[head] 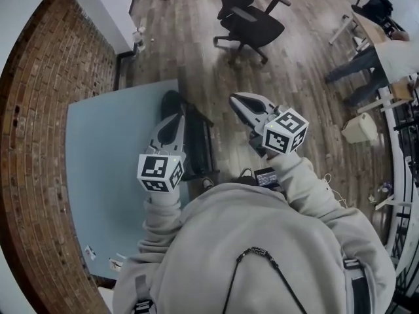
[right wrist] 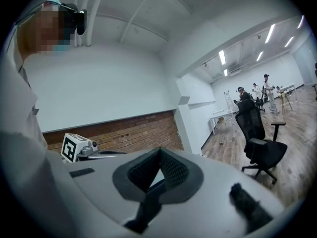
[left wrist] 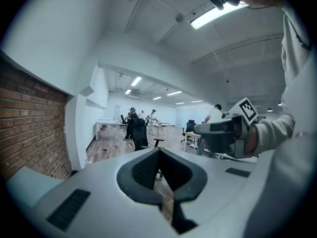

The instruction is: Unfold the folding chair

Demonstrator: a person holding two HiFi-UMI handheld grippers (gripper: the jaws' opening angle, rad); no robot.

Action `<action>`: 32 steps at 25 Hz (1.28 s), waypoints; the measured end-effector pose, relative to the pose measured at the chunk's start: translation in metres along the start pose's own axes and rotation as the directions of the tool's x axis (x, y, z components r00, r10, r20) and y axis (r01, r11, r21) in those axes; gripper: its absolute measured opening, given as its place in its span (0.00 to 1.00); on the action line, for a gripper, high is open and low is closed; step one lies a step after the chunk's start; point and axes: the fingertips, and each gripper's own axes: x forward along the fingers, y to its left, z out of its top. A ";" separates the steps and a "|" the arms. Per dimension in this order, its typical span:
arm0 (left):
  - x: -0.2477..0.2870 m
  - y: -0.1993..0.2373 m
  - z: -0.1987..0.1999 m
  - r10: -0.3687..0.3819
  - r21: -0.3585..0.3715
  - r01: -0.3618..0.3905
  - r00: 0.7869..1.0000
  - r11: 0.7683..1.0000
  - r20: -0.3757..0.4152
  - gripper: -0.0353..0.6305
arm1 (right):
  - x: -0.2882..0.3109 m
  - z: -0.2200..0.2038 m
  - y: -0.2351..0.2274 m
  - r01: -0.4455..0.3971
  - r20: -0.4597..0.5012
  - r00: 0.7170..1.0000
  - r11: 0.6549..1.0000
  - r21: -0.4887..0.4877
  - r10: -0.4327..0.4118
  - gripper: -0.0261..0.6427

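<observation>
Tongs: left gripper (head: pixel 177 118) and right gripper (head: pixel 234 99) both pinched fully together, nothing between the jaws. Each gripper's own view confirms it: left gripper (left wrist: pixel 159 150), right gripper (right wrist: pixel 159 150).
Hold: both up in the air ahead of the person's chest. The left tip shows over the left edge of the folding chair (head: pixel 200 142), the right tip just right of it.
Chair: black, folded flat, lying on the ground, partly on the light blue mat (head: pixel 111 149) and partly on the wood floor (head: pixel 196 51).
In the way: gripper bodies and grey sleeves cover the chair's near end in the head view.
Past chair's far end: black office chair (head: pixel 249 18), well apart.
Left of chair: mat, then brick wall (head: pixel 33 142).
Right of chair: white bin (head: pixel 360 128), well apart; seated person (head: pixel 393 54) beyond it.
Writing: black-and-white square markers on each marker cube (head: pixel 160 172). Small white tags (head: pixel 88 252) at the mat's near corner, print too small to read.
</observation>
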 end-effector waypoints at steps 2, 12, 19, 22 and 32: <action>0.007 0.016 -0.022 0.027 -0.023 -0.028 0.998 0.999 -0.050 0.06 | 0.018 -0.019 -0.011 0.007 -0.042 0.999 1.000 0.022 -0.006 0.05; 0.026 0.087 -0.190 0.096 -0.142 -0.175 0.892 0.974 -0.441 0.64 | 0.124 -0.263 -0.047 0.103 -0.512 0.856 0.945 0.311 0.075 0.39; 0.035 0.107 -0.267 -0.054 -0.329 -0.196 0.783 0.924 -0.620 0.65 | 0.182 -0.428 -0.046 0.237 -0.749 0.657 0.919 0.316 0.088 0.40; 0.031 0.104 -0.282 -0.118 -0.299 -0.118 0.739 0.947 -0.663 0.65 | 0.192 -0.483 -0.048 0.347 -0.820 0.570 0.889 0.299 0.053 0.40; 0.032 0.110 -0.312 -0.046 -0.156 -0.108 0.661 0.982 -0.749 0.27 | 0.229 -0.544 -0.052 0.286 -0.858 0.507 0.924 0.252 0.077 0.36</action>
